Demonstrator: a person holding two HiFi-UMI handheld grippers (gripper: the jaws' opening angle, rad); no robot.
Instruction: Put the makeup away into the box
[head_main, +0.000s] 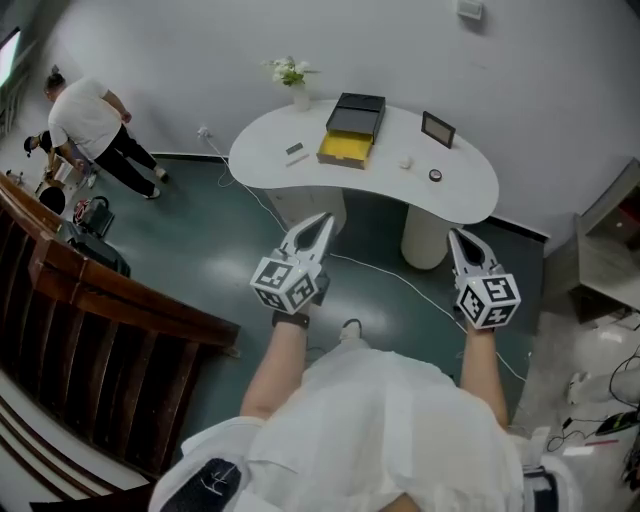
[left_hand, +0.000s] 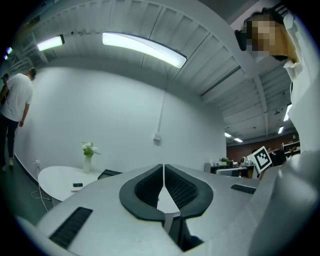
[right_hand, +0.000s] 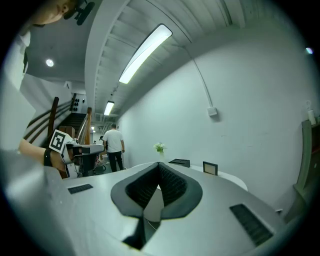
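While my left gripper (head_main: 322, 222) and right gripper (head_main: 456, 238) hover, jaws together and empty, I see the box (head_main: 352, 130) open on the white table (head_main: 458, 196): black lid, yellow inside.

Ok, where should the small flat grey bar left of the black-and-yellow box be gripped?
Likely across its short width near the middle, coming from above: the small flat grey bar lies flat on the white curved table, with bare tabletop around it. The left gripper, shut now, is on that side. Finer shape is too small to tell.
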